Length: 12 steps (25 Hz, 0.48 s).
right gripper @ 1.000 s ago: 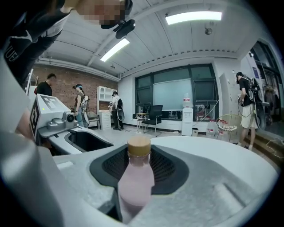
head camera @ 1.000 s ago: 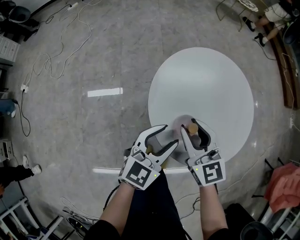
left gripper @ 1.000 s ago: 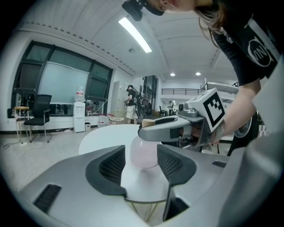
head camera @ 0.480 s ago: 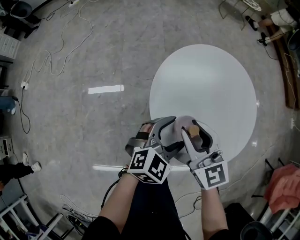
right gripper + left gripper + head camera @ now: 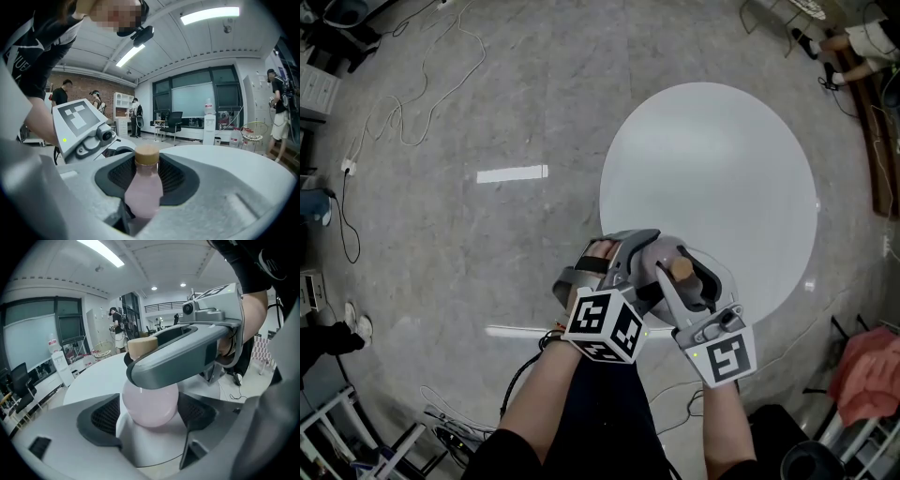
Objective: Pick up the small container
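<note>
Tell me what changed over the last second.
Left tongs rolled over and moved in on the small container; their jaws have just been opening and now straddle it, unclamped. Right tongs stayed shut on it over the table edge.

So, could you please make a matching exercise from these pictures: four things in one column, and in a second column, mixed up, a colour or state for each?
Things:
1. bottle cap
2. left gripper
3. right gripper
4. table

Colours or states:
A. white and round
B. fingers closed on the pink bottle
C. tan
D. fingers apart, pressing on nothing

Pairs: 1-C, 2-D, 3-B, 4-A.

Note: the left gripper's fingers have just been opening. The pink bottle's base sits between them, untouched.
</note>
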Motion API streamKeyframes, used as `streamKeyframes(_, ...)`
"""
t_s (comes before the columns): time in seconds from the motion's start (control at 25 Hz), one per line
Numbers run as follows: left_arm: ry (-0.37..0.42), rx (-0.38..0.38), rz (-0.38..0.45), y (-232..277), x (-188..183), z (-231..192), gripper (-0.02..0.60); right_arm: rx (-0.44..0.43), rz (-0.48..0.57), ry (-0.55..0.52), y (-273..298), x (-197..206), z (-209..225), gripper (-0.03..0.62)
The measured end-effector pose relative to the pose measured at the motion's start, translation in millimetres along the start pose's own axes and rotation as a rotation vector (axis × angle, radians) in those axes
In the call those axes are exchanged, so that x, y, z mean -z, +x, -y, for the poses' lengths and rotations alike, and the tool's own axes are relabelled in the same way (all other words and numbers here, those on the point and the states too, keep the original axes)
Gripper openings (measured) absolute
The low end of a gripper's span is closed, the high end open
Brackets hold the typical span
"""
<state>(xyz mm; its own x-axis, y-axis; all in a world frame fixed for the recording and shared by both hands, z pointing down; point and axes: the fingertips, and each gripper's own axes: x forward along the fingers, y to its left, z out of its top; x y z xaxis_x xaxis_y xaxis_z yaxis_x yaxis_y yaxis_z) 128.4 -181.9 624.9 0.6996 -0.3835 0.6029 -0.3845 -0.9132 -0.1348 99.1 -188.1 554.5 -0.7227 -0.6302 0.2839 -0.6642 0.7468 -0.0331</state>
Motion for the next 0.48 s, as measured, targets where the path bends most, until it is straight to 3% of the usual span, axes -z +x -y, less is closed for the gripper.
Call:
streamKeyframes(0.32,0.051,0.043,0.019,1.0,-3.0,4.7,0.354,-0.026,0.000,-0.013,-0.5,0.7,-5.8,0.143)
streamKeyframes(0.48,0.030,0.078,0.033,2.0,-4.8,5.3,0.354,-0.028,-0.001,-0.011,0.7,1.8,-7.6,0.143)
